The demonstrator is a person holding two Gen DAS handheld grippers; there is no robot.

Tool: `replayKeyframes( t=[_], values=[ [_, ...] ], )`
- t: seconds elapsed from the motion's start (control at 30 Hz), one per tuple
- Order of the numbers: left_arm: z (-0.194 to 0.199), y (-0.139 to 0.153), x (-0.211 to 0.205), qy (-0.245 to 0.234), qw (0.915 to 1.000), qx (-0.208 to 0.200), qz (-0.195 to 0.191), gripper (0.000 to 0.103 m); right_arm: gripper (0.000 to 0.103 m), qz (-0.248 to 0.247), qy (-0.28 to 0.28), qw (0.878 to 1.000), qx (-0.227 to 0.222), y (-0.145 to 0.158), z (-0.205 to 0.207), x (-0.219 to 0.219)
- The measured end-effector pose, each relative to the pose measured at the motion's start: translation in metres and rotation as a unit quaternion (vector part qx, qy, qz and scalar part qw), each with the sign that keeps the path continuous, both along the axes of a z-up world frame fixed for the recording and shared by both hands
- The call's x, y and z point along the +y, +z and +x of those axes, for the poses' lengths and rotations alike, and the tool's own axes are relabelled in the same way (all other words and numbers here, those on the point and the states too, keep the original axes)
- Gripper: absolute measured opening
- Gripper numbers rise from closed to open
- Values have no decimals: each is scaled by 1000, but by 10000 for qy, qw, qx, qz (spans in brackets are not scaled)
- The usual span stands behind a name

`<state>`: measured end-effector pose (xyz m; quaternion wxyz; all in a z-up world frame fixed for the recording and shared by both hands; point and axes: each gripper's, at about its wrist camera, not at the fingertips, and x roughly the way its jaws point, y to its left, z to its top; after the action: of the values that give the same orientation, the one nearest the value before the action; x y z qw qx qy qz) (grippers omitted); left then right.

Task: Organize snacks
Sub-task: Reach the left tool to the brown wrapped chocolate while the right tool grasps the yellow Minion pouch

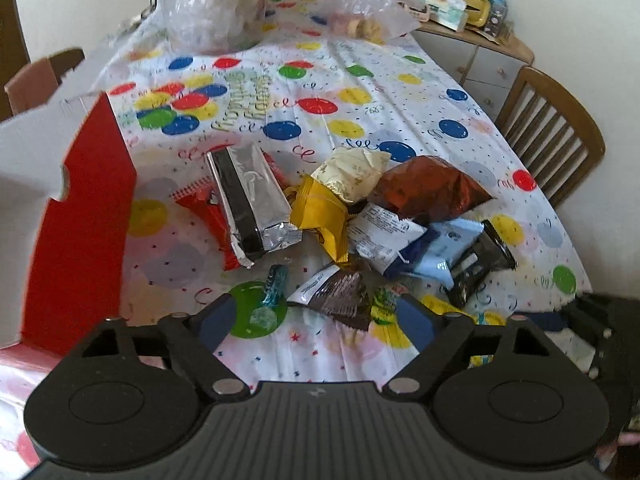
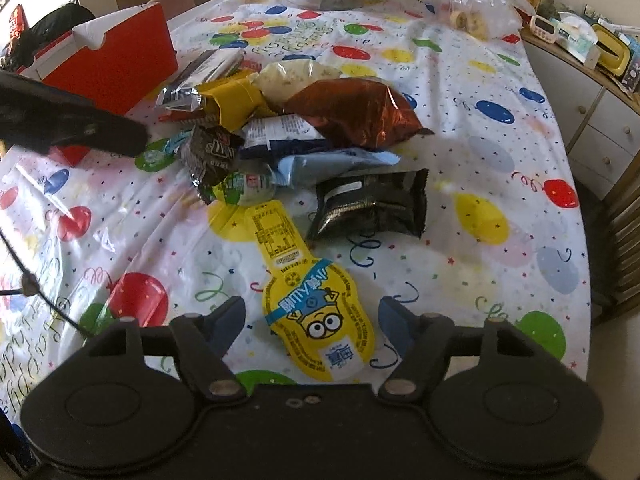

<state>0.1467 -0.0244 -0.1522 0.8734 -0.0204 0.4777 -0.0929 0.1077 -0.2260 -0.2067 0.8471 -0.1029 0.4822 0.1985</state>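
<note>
Nearest the right wrist camera, the right tongs stand wide apart with nothing between their blue-padded fingers, which hover just above a flat yellow pouch with a goggle-eyed cartoon face lying on the table. Just beyond the pouch lies a black wrapper, apart from the main heap.

The left tongs are likewise spread open and empty, poised over the near edge of the snack pile. Between their fingers the left wrist view shows a dark brown chocolate packet, with a small teal-wrapped sweet to its left on a green balloon print.

The heap sits in the middle of the balloon-patterned tablecloth. It holds a long silver foil pack lying across a red wrapper, a yellow bag, a cream bag, a glossy copper-brown bag, a white packet with small print and a pale blue packet, all touching or overlapping.

To the left of the heap stands an open red cardboard box with white inner flaps. At the far end of the table are two crumpled clear plastic bags; the right-hand one holds pale round biscuits. A wooden chair stands at the right edge, and a cluttered sideboard lies behind it.
</note>
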Motion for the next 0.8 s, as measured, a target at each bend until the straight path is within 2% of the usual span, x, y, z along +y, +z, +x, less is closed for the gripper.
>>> replayKeyframes(
  t=[0.1, 0.33, 0.4, 0.53, 0.8],
  values=[
    [11, -3, -2, -29, 9999, 56, -130, 74, 71, 20, -9, 10000, 20, 0, 2, -1],
    [29, -16, -19, -362, 9991, 206, 68, 66, 63, 82, -12, 10000, 49, 0, 3, -3],
    [34, -20, -19, -365, 9990, 272, 28, 57, 59, 86, -12, 10000, 44, 1, 3, -4],
    [40, -26, -18, -343, 9987, 388, 0, 56, 58, 95, 27, 9999, 49, 1, 4, -4],
    [44, -31, -20, -365, 9982, 466, 6, 34, 58, 112, 72, 9999, 68, 3, 1, -3]
  ],
)
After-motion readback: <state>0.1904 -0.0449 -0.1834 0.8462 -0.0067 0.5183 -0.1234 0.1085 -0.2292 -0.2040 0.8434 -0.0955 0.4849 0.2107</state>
